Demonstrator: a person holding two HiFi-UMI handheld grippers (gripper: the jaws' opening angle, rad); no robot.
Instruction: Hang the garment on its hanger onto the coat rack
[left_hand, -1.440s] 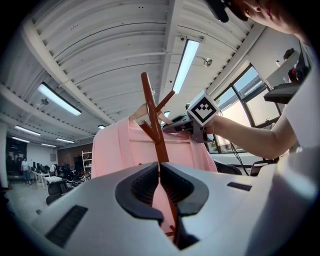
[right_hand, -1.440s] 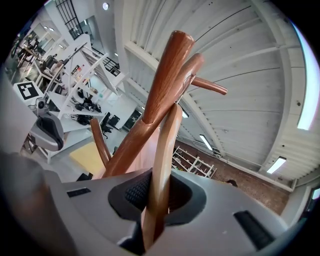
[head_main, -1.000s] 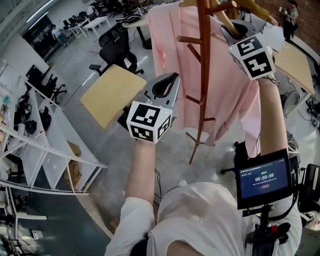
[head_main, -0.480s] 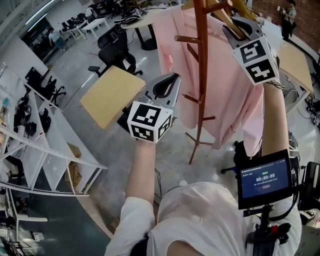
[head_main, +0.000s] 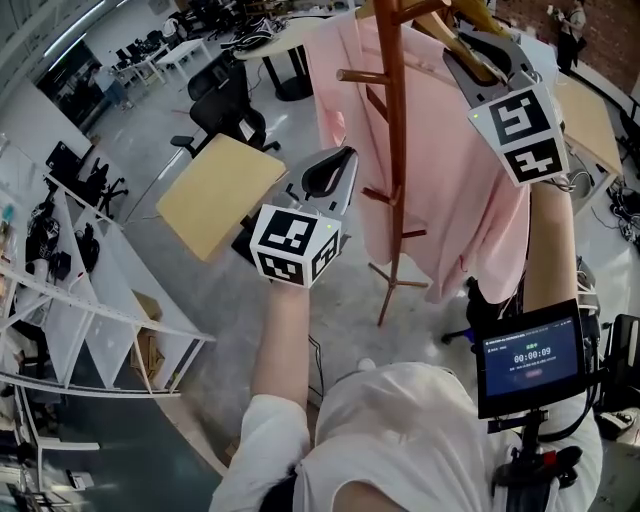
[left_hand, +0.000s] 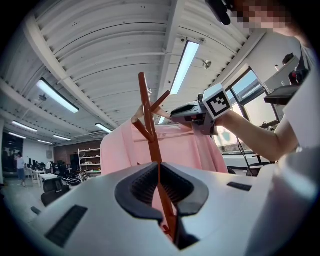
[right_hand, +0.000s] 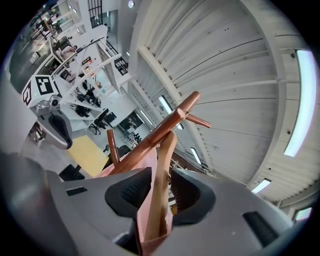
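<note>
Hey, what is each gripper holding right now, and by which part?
The right gripper grips the wooden hanger by one sloping arm, with the pink garment draped on it. The left gripper holds nothing; it is shut.

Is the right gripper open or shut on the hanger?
Shut on the hanger: the right gripper has both jaws pressed against the wooden arm between them.

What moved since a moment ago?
The right gripper, still shut on the wooden hanger, drew back from the top of the coat rack, carrying the pink garment with it. The left gripper stayed shut, holding nothing.
</note>
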